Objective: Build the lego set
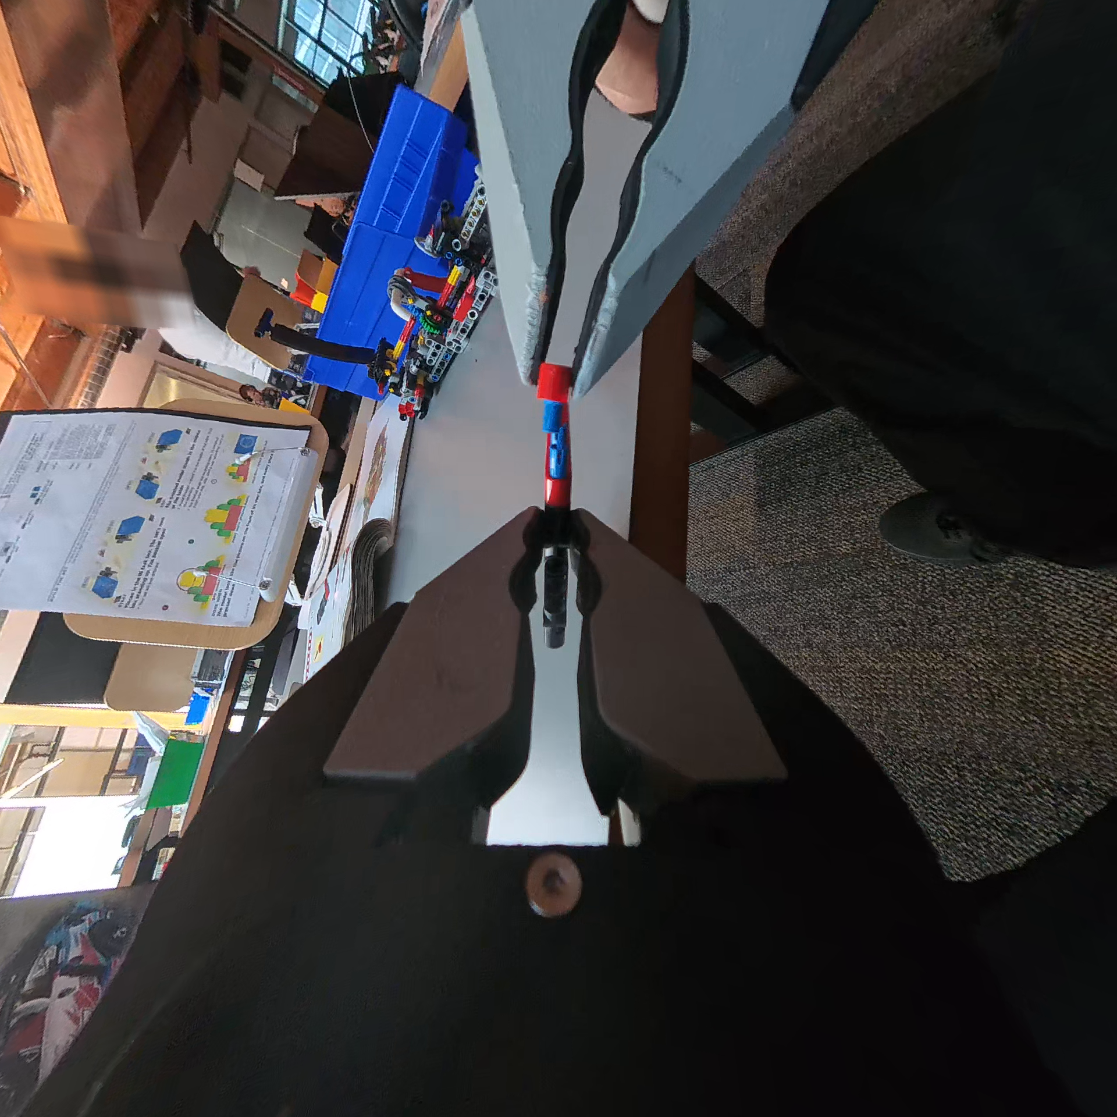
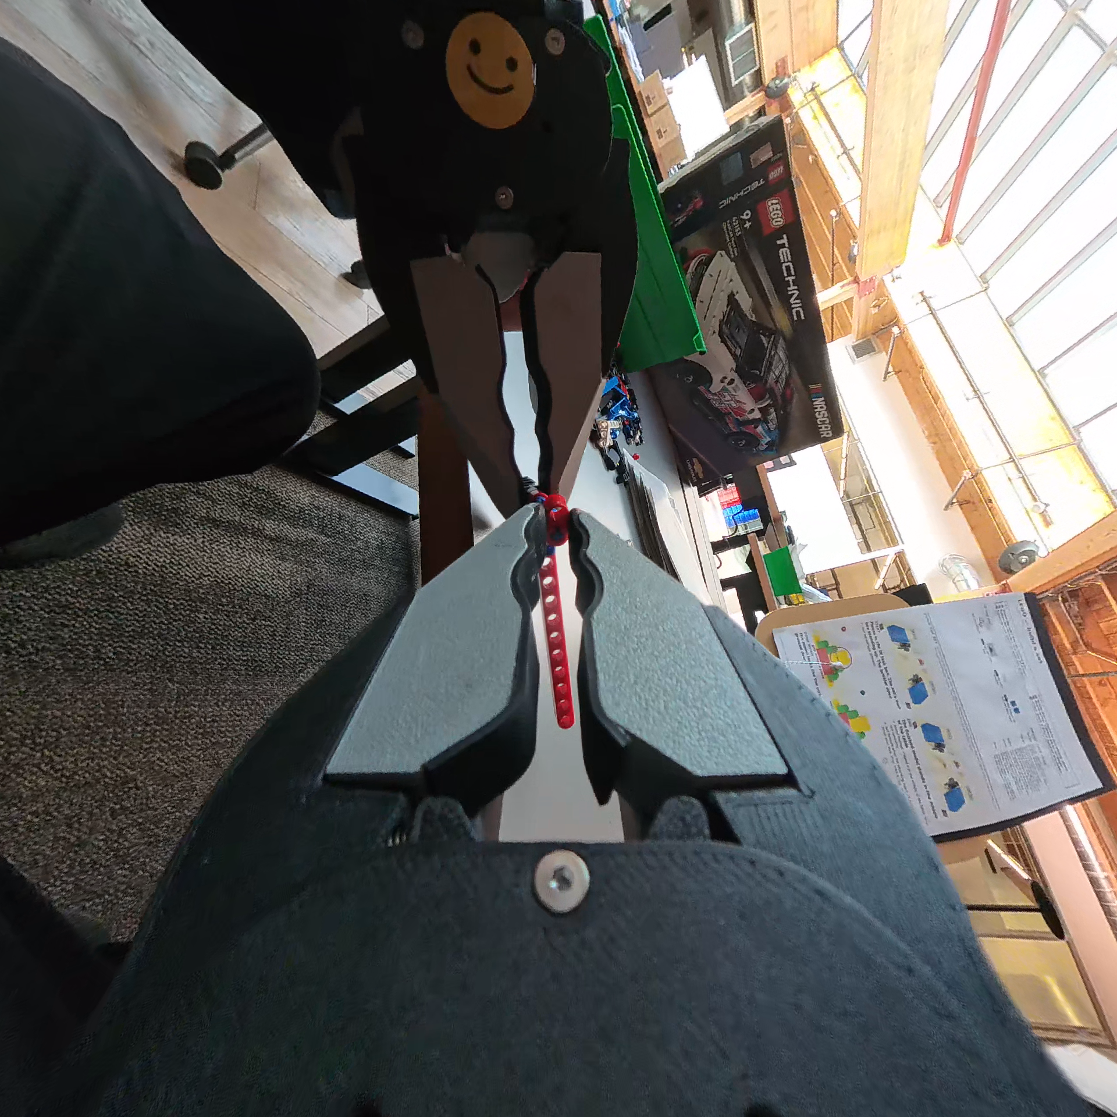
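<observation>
Above white table [image 1: 483, 459], left gripper [image 1: 553, 514] clamps the black pin end and right gripper [image 2: 553, 520] the red beam [image 2: 557, 641], coaxial, tip to tip.

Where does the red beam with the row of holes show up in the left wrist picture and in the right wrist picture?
Left wrist view: the red beam is at centre, seen edge-on with blue pins, spanning both grippers' fingertips.
Right wrist view: it is at centre, running back between the grey fingers, holes facing the camera.
Shared landmark: the instruction sheet on its stand, left there, lower right here.
</observation>
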Demonstrator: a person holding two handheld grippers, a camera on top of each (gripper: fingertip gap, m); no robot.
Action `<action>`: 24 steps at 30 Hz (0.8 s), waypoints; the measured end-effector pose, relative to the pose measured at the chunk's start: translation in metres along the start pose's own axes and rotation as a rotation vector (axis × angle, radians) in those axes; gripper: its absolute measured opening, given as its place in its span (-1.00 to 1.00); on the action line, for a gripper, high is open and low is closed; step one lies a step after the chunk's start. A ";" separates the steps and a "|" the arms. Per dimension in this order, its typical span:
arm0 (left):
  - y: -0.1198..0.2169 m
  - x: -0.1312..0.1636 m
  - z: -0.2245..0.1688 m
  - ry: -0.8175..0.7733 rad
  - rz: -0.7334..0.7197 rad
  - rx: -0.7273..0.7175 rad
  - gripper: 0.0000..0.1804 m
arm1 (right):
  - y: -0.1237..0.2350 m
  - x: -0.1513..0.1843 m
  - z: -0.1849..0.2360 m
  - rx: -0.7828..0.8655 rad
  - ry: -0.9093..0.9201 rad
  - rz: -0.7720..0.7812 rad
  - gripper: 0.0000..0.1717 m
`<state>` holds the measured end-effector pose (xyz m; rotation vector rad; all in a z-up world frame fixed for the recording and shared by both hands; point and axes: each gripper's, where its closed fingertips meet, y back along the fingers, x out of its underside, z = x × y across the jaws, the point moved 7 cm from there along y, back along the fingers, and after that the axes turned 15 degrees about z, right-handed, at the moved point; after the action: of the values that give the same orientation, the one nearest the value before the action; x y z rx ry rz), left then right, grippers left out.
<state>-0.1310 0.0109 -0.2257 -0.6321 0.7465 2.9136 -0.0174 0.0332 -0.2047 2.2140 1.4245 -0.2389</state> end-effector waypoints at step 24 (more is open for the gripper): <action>-0.008 0.004 0.003 -0.052 -0.016 -0.001 -0.94 | -0.017 0.004 0.001 0.010 0.119 0.099 -0.95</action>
<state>-0.1343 0.0193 -0.2280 -0.5576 0.7301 2.9036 -0.0302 0.0415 -0.2126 2.3335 1.3724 -0.0819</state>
